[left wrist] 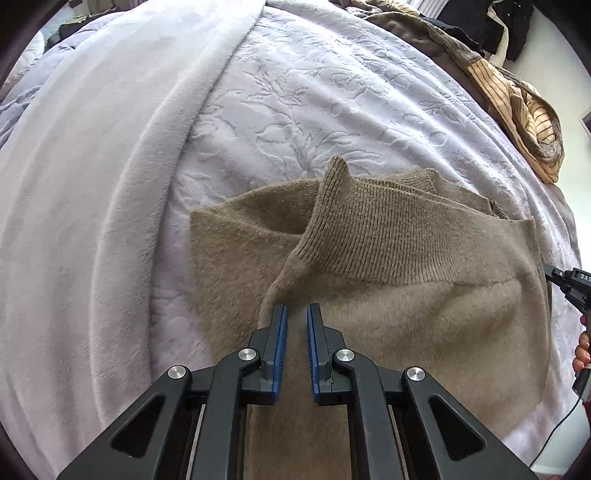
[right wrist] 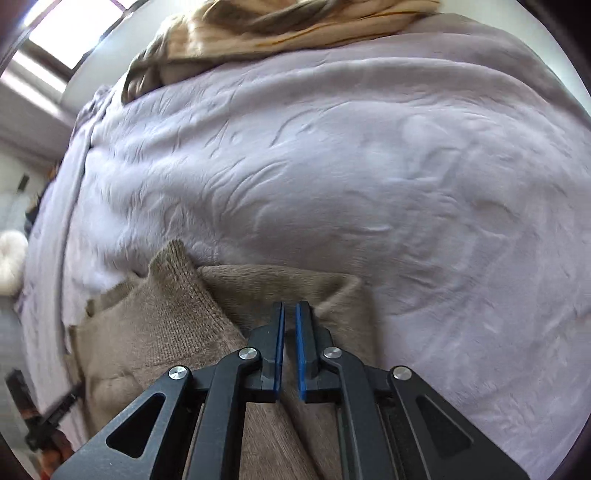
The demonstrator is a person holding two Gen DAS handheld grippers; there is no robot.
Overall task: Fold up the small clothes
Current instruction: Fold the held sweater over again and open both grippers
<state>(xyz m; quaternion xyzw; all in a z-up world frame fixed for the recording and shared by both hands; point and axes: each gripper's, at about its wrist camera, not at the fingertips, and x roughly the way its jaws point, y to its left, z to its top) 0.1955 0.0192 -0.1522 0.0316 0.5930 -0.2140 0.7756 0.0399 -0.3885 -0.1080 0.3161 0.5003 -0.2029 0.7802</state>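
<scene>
In the left wrist view, the left gripper (left wrist: 296, 314) was pinched narrow on a fold of the soft brown knitted sweater (left wrist: 388, 258), which lay on the pale lilac embossed blanket (left wrist: 295, 92).

In the right wrist view, the right gripper (right wrist: 290, 312) was closed on the sweater's right edge. The fold seemed in progress; next both should lay the cloth down evenly.

The near part of the tan knitted sweater (left wrist: 424, 295) runs under the black hand-held gripper (left wrist: 297, 308) and off the bottom edge, while the striped beige cloth heap (right wrist: 295, 26) is blurred and cut off at the top.
</scene>
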